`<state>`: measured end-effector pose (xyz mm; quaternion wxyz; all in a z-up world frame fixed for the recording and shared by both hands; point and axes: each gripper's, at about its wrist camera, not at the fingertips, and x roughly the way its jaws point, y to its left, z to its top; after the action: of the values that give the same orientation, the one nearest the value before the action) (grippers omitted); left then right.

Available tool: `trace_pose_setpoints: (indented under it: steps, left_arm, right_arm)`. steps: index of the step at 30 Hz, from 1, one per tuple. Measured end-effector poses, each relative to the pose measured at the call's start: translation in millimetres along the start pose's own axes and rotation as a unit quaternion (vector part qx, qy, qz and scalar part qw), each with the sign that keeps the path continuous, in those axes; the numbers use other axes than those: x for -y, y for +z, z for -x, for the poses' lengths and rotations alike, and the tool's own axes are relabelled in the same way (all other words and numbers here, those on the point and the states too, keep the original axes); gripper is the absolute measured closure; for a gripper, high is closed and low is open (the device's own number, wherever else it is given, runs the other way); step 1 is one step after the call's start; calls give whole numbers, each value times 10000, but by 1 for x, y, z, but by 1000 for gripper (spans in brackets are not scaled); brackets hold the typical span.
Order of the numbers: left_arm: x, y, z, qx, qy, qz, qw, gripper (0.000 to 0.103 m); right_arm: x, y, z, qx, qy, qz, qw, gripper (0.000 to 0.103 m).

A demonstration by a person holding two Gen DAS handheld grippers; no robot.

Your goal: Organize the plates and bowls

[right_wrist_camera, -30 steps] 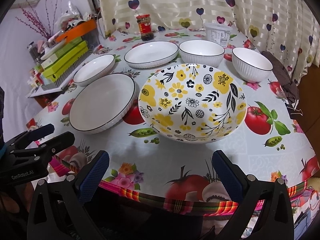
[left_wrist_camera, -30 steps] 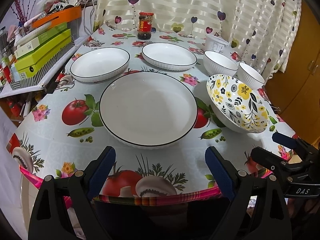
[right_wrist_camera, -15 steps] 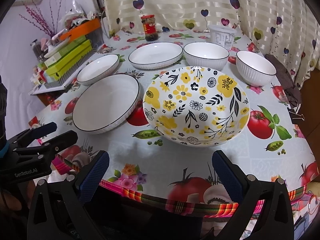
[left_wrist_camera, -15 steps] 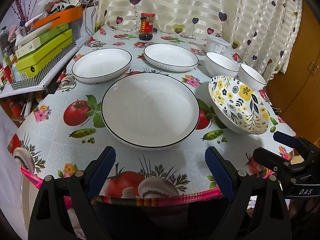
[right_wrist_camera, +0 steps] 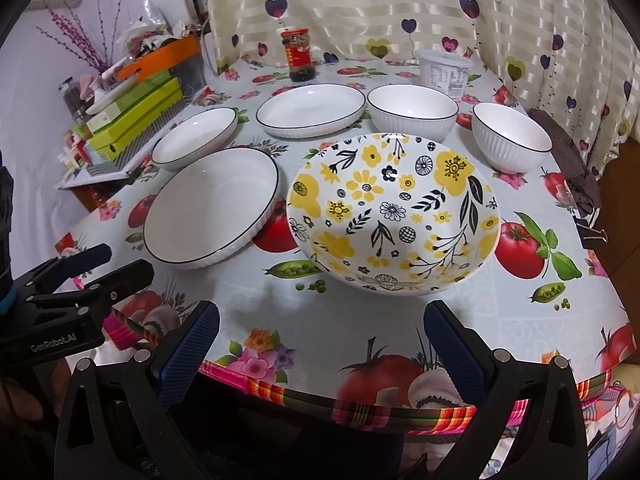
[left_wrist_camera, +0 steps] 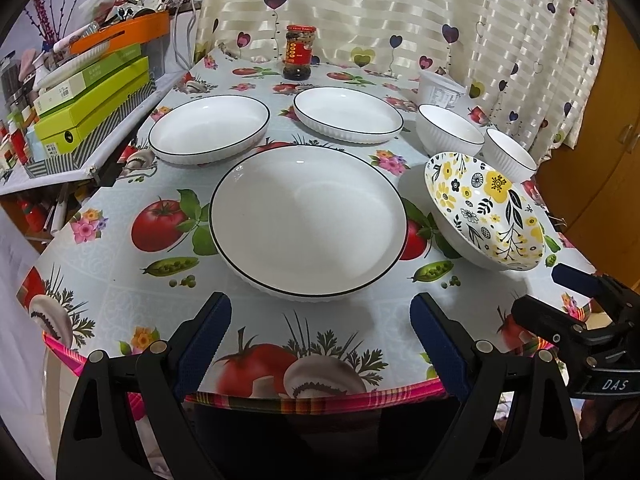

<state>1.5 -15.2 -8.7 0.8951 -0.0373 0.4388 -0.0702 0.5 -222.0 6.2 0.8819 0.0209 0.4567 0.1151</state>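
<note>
The large plate [left_wrist_camera: 308, 220] lies just ahead of the released left gripper [left_wrist_camera: 320, 340], and the flowered bowl [right_wrist_camera: 394, 212] ahead of the released right gripper [right_wrist_camera: 320, 344]. The desk [right_wrist_camera: 560, 312] carries three plates and three bowls.

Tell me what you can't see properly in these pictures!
- White plastic tub's label: print too small to read, both views.
- Far small white ribbed bowl: left wrist view, lower part hidden behind the yellow flowered bowl.
- Shelf clutter beside the stacked green boxes: small and blurred at the fisheye edge.
- Table's near edge: covered by the grippers' black frames.
</note>
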Motion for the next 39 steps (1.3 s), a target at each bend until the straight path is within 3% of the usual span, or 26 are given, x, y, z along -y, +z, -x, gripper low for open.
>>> trace_pose_setpoints:
  steps: [12, 29, 39]
  left_arm:
    - [-5, 3, 1, 29, 24, 68, 10000, 12]
    - [-44, 24, 5, 273, 166, 518, 9981, 12]
    - [-82, 49, -1, 391, 399, 710, 9959, 12]
  right_arm:
    - [-6, 4, -4, -66, 13, 46, 10000, 15]
    - [-35, 41, -13, 50, 809, 217, 9965, 16]
    - [-67, 84, -36, 21, 828, 551, 9950, 16]
